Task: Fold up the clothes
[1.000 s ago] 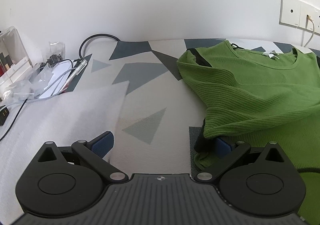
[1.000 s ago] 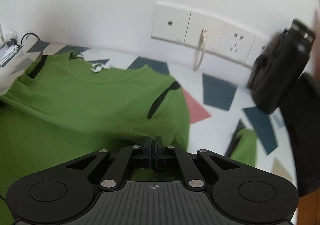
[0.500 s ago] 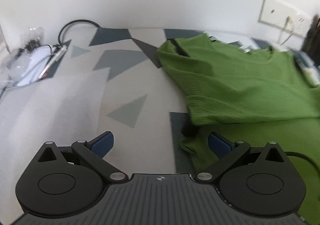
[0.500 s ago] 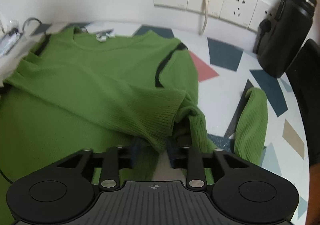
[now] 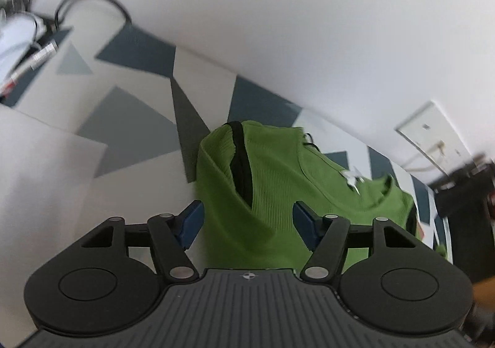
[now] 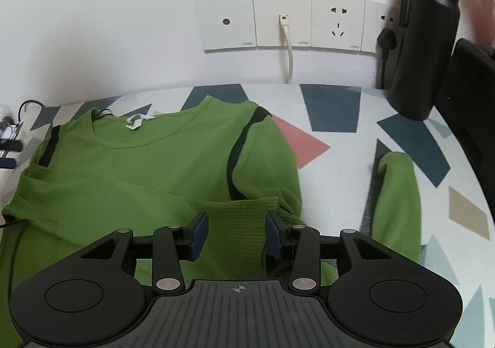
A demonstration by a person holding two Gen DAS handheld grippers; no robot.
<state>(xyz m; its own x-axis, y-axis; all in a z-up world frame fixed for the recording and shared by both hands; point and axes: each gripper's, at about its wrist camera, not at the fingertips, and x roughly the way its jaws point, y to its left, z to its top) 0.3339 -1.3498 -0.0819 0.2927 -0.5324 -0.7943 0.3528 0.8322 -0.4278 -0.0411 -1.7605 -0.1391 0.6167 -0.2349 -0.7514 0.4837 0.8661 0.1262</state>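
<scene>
Left gripper (image 5: 247, 221): jaws closing, green sweater (image 5: 278, 193) shoulder between them, pads not pressing.
Right gripper (image 6: 236, 235): jaws opening, folded sleeve cuff (image 6: 238, 224) between them, let go.
Green sweater: flat on the patterned table (image 6: 337, 112), just ahead of both grippers.
Black bottle (image 6: 423, 38): far right, by the wall sockets (image 6: 284, 21).

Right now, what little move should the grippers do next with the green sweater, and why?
Probably bring the right gripper across to the other sleeve. That sleeve lies out on the patterned table, while the left sleeve's cuff is already laid over the green sweater. The right jaws are opening with that cuff between them; the left gripper is closing above the shoulder.
</scene>
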